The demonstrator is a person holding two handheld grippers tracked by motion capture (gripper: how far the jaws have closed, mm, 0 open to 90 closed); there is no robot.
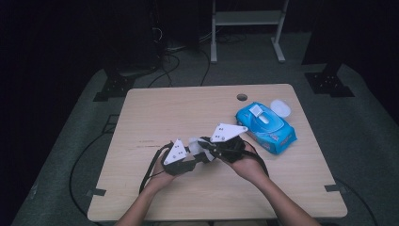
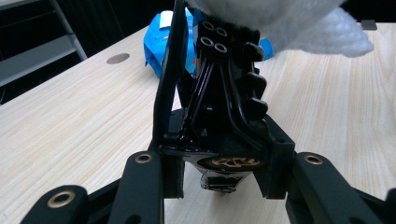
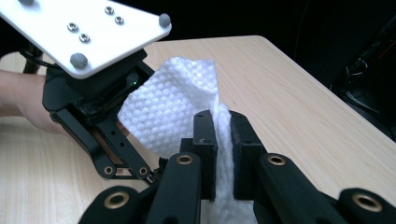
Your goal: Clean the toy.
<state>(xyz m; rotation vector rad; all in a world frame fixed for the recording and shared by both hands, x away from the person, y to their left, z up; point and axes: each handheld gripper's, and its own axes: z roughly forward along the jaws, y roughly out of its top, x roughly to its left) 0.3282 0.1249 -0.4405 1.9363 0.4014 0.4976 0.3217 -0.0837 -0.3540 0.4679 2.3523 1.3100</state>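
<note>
Centrally: white wipe (image 3: 173, 105), one edge pinched between the closed jaws of the right gripper (image 3: 223, 135), the rest spread beyond them. Left gripper (image 2: 219, 116): its view shows jaws closed on the right gripper's finger, wipe above their tips. High view adds blue wipe pack (image 1: 265, 127) on table (image 1: 188, 108), beyond both grippers.
</note>
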